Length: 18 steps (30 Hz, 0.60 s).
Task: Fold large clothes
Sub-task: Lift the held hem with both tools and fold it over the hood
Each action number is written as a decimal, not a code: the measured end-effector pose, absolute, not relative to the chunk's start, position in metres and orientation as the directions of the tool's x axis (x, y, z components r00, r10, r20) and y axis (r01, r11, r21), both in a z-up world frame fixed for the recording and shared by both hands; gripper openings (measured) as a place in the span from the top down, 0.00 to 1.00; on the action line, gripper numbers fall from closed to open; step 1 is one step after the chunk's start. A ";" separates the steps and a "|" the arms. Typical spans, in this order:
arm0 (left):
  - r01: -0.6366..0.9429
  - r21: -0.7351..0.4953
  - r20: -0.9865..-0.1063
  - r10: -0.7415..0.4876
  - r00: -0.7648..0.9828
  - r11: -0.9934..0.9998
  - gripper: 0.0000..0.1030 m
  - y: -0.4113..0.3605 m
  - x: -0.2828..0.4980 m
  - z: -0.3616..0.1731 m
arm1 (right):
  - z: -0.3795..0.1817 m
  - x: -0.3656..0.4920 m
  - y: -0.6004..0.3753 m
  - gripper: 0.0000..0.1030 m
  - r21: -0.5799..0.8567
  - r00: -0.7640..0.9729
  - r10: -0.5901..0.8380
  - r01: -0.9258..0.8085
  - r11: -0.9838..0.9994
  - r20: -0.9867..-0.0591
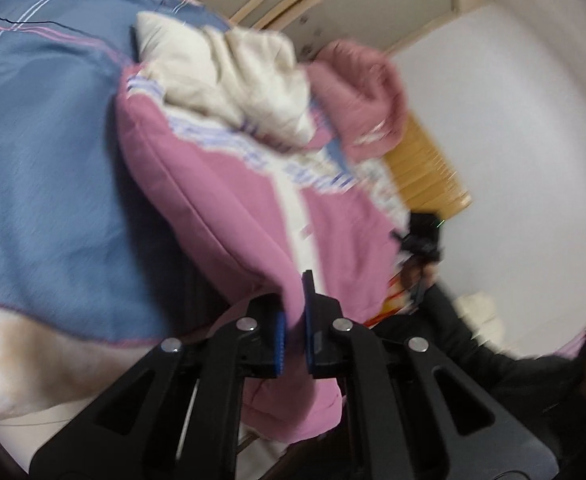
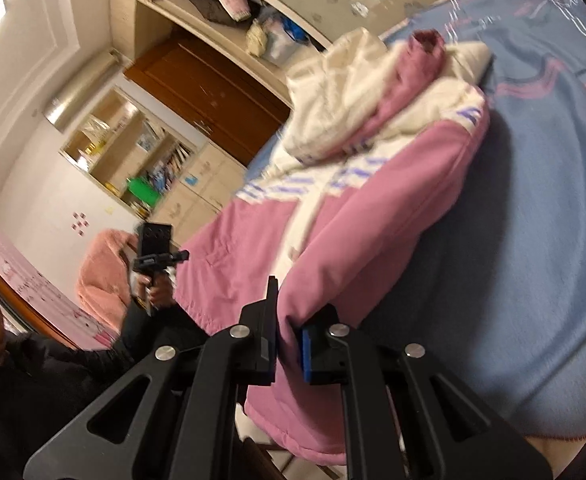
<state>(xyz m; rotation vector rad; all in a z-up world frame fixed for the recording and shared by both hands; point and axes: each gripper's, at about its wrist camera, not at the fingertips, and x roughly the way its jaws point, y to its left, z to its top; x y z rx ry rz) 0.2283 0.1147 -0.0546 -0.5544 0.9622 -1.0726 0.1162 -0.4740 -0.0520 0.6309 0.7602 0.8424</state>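
Note:
A large pink jacket [image 1: 229, 208] with a cream hood and white and blue stripes hangs lifted above the blue bedspread [image 1: 45, 152]. My left gripper [image 1: 295, 320] is shut on the jacket's pink hem. In the right wrist view my right gripper [image 2: 289, 332] is shut on the other corner of the jacket's [image 2: 353, 224] hem. The cream hood [image 2: 345, 92] and a pink sleeve lie bunched on the far end. The left gripper also shows in the right wrist view [image 2: 161, 258], held in a hand at the jacket's far corner.
The bed with the blue bedspread [image 2: 553, 208] lies under the jacket. A cream wardrobe and shelves [image 2: 141, 152] and a brown door [image 2: 213, 92] stand behind. A fluffy pink item [image 2: 101, 272] sits at the left. The person in black [image 2: 53, 364] is at the lower left.

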 end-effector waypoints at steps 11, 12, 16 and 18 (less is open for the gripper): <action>0.533 -0.796 -0.157 -0.948 0.276 0.287 0.93 0.103 0.262 -0.008 | -0.014 0.148 -0.487 0.92 0.802 0.551 0.831 -0.462 0.377 -0.074; 0.543 -0.789 -0.142 -0.946 0.292 0.286 0.93 0.101 0.268 -0.001 | -0.010 0.154 -0.489 0.92 0.809 0.554 0.831 -0.467 0.356 -0.046; 0.563 -0.775 -0.094 -0.934 0.345 0.286 0.93 0.091 0.296 0.027 | 0.001 0.173 -0.497 0.92 0.823 0.586 0.809 -0.484 0.297 0.052; 0.562 -0.773 -0.084 -0.926 0.368 0.294 0.93 0.088 0.314 0.040 | 0.006 0.187 -0.502 0.92 0.831 0.600 0.794 -0.488 0.266 0.098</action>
